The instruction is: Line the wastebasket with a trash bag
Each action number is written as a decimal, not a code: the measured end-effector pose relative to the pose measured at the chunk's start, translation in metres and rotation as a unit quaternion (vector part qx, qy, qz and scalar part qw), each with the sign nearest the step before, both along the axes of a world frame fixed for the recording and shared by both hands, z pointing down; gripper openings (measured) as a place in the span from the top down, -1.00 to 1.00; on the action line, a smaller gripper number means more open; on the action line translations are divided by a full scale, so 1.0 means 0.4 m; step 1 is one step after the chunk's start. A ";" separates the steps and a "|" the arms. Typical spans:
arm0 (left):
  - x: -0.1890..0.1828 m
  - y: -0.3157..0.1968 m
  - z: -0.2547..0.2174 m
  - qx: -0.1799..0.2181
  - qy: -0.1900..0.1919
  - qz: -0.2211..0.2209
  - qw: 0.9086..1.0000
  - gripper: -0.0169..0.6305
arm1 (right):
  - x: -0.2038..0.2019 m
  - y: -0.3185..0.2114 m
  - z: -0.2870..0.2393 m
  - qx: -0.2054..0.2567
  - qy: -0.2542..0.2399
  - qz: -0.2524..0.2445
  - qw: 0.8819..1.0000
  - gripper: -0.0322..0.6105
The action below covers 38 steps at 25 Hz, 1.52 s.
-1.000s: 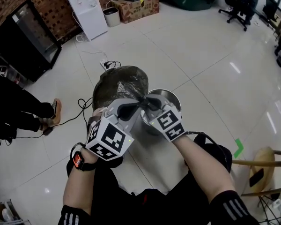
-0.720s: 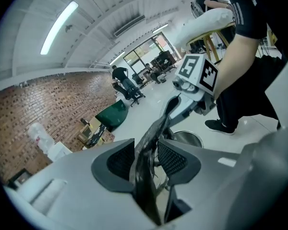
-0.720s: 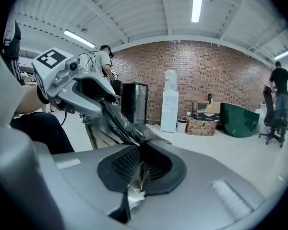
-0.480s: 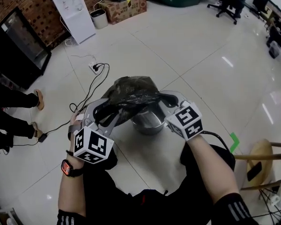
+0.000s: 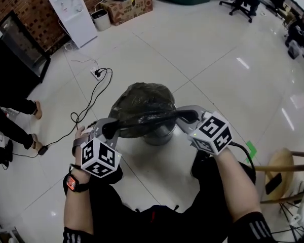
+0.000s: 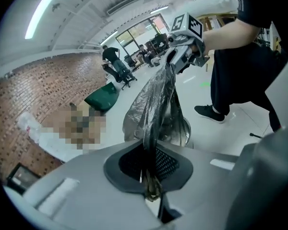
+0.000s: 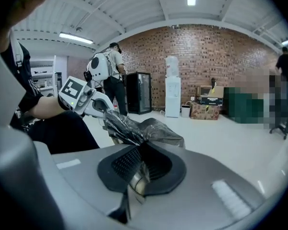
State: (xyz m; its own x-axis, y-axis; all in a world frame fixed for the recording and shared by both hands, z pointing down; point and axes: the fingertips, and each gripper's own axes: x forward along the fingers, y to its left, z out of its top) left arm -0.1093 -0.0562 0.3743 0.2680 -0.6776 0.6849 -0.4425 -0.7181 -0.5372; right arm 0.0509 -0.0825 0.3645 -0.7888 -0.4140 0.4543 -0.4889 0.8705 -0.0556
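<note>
A dark, crinkled trash bag (image 5: 142,97) billows over a shiny metal wastebasket (image 5: 159,133) on the floor. Its near edge is pulled into a taut band between my two grippers. My left gripper (image 5: 109,128) is at the band's left end, shut on the bunched plastic (image 6: 156,104) that runs out between its jaws. My right gripper (image 5: 190,116) is at the right end, also shut on the bag (image 7: 144,131). Each gripper shows in the other's view: the right gripper (image 6: 180,56) and the left gripper (image 7: 98,107). The basket's rim (image 6: 185,128) peeks out below the bag.
A power strip with black cable (image 5: 97,74) lies on the tiles beyond the basket. Farther back stand a white water dispenser (image 5: 68,9), a small bin (image 5: 99,19) and cardboard boxes (image 5: 124,6). A person's foot (image 5: 35,110) is at left, a wooden stool (image 5: 283,171) at right.
The grippers were close together at the bag a second ago. They have drawn apart sideways, stretching the bag's edge between them, and the left one has sunk lower.
</note>
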 end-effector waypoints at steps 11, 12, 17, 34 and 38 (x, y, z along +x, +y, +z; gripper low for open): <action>0.028 -0.100 -0.064 0.018 0.014 -0.003 1.000 0.95 | 0.051 0.004 0.105 -0.066 0.054 0.001 0.996 0.88; 0.030 -0.121 -0.043 0.014 0.014 -0.006 1.000 0.95 | 0.053 -0.007 0.128 -0.071 0.063 0.007 0.995 0.88; 0.032 -0.225 0.061 0.009 -0.005 -0.018 1.000 0.91 | 0.084 -0.078 0.233 -0.084 0.098 0.063 0.990 0.88; 0.158 -0.062 -0.139 -0.015 0.062 0.130 0.989 0.55 | 0.093 -0.190 0.297 -0.089 0.121 0.160 0.976 0.88; 0.160 -0.017 -0.162 -0.009 0.037 0.154 0.987 0.56 | 0.090 -0.191 0.308 -0.095 0.124 0.166 0.974 0.88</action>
